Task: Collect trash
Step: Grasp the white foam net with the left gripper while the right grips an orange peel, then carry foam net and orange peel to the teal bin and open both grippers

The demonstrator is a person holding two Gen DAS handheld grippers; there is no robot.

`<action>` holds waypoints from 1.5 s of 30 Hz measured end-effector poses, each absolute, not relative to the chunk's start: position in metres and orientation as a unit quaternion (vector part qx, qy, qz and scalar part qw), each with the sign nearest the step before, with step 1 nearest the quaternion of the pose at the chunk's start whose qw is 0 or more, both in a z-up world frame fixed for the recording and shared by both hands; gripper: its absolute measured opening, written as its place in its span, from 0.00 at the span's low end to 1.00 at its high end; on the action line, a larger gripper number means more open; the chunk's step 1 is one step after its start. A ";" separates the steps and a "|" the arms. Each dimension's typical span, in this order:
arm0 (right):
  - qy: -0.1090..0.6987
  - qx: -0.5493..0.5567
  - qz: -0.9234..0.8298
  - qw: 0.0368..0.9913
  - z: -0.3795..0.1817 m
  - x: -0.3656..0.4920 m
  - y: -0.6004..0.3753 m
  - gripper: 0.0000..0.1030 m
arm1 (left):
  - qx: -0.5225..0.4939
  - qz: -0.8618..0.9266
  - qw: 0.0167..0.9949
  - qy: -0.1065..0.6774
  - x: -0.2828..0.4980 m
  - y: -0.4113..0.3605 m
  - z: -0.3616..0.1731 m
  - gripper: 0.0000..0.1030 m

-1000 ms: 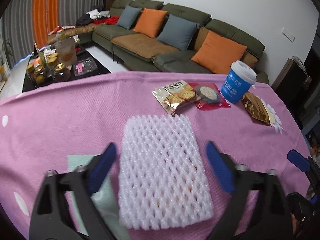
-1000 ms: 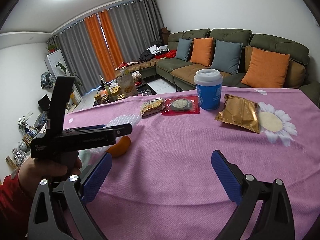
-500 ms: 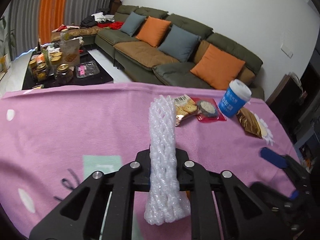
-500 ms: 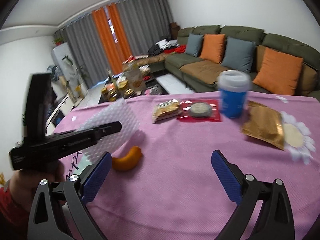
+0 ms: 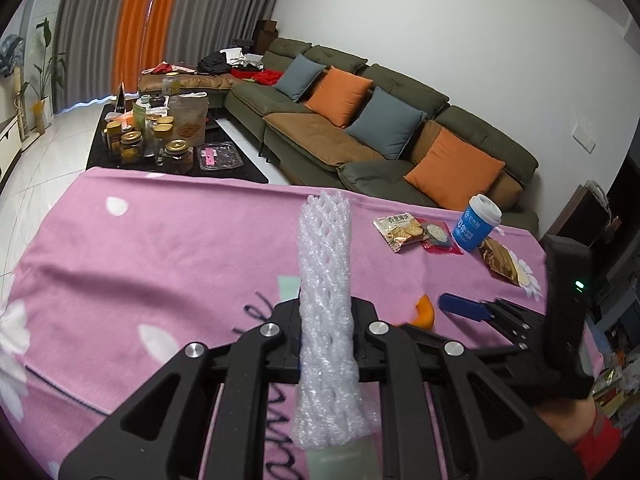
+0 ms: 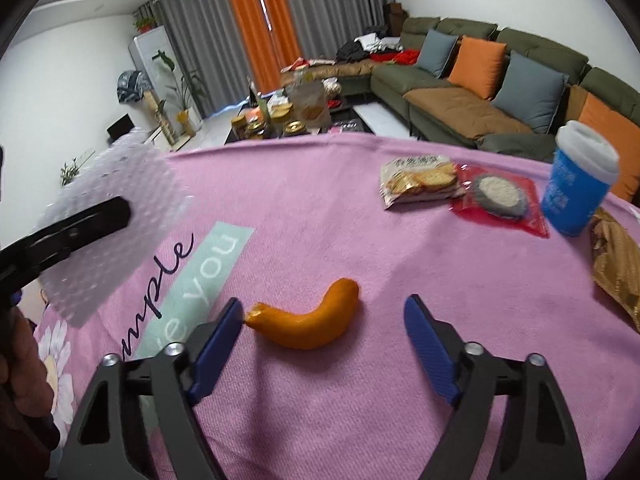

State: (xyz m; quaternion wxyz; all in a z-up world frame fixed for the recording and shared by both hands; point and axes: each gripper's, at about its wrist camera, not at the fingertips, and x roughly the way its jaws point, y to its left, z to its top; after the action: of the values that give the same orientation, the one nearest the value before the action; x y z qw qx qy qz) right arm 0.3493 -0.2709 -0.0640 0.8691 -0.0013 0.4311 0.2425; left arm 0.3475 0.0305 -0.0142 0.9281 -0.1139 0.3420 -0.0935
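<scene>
**A:** What does the surface look like, and the room behind it?

**B:** A table covered in a pink cloth (image 6: 400, 264) printed with white flowers and a pale green label with dark script. Beyond it, from left to right: grey and orange curtains (image 5: 132, 28), a low dark coffee table (image 5: 120, 152) crowded with jars, then a long olive-green sofa (image 5: 400, 120) with orange and grey cushions, against a white wall.

**A:** And what lies on the cloth?

**B:** Near the front, an orange peel (image 6: 308, 320), curved like a crescent. Farther back on the right, a row: a cracker packet (image 6: 420, 182), touching a red wrapper (image 6: 500, 200) with a round biscuit pictured on it, then an upright blue paper cup (image 6: 576, 188) with a white lid, then a gold foil wrapper (image 6: 616, 268).

**A:** What are the claws doing?

**B:** The left gripper (image 5: 324, 332) is clamped on a white foam fruit net (image 5: 326, 300), squeezed into a narrow roll and lifted clear of the cloth. The right gripper (image 6: 324, 340) stands apart with its jaws having just been closing; the peel lies between the blue pads. Its torn end looks just at the left pad (image 6: 218, 344); the right one is clear of it.
</scene>
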 end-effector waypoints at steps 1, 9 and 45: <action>0.434 -0.006 0.243 0.867 -0.065 0.349 -0.269 0.74 | -0.114 -0.092 0.929 0.341 0.344 0.033 -0.013 0.12; 0.433 -0.050 0.227 0.871 -0.062 0.339 -0.262 0.34 | -0.126 -0.076 0.934 0.325 0.307 0.064 -0.001 0.12; 0.330 -0.067 0.366 0.867 0.032 0.205 -0.129 0.16 | -0.150 0.053 0.960 0.230 0.089 0.191 0.055 0.13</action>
State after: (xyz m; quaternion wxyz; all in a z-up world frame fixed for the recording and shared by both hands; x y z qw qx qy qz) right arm 0.2049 -0.1288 0.0324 0.8674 -0.0672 0.3299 0.3665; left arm 0.0894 0.1912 0.0549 0.9601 -0.1505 0.2296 0.0531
